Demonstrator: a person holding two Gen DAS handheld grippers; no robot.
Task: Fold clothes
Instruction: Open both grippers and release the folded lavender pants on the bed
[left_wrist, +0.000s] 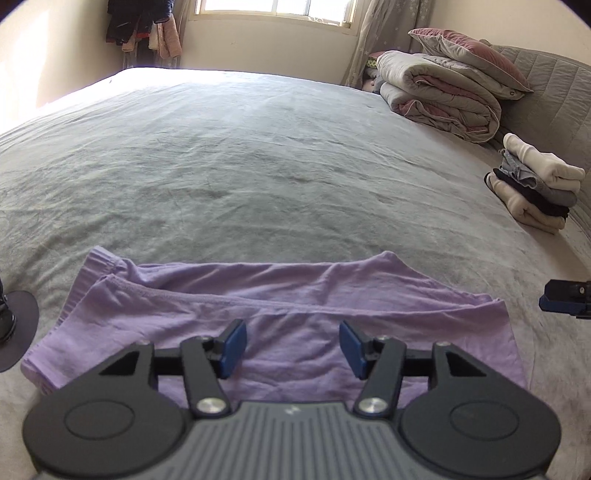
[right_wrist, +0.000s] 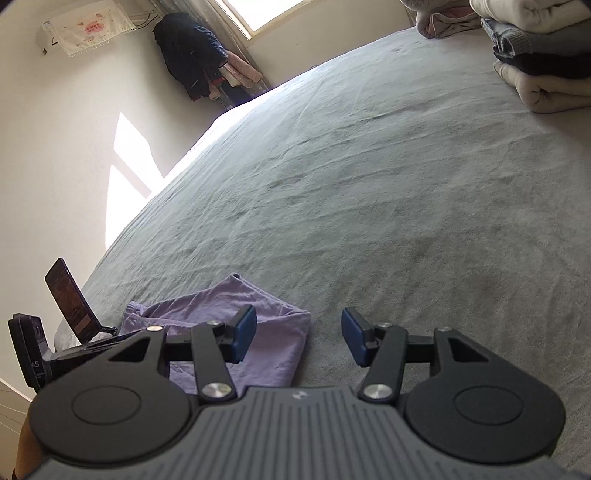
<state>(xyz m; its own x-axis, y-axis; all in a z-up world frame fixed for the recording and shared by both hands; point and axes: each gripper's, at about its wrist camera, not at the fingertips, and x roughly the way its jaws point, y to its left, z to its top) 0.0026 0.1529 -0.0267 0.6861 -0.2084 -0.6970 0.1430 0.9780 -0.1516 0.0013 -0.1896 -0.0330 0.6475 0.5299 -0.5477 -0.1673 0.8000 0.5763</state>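
Note:
A lilac garment (left_wrist: 280, 325) lies folded on the grey bed sheet (left_wrist: 258, 166), near the bed's front edge. My left gripper (left_wrist: 293, 349) hovers over the garment's middle, open, with nothing pinched between its blue pads. In the right wrist view the same lilac garment (right_wrist: 266, 332) shows at the lower left. My right gripper (right_wrist: 299, 339) stands open at the garment's right edge, its left pad over the cloth and its right pad over bare sheet. The right gripper's tip (left_wrist: 567, 299) peeks in at the right edge of the left wrist view.
A stack of folded clothes (left_wrist: 535, 184) sits at the right side of the bed, with rolled quilts and a pillow (left_wrist: 450, 81) behind it. A phone on a stand (right_wrist: 70, 299) stands at the bed's left front. Clothes hang (right_wrist: 192, 55) by the window.

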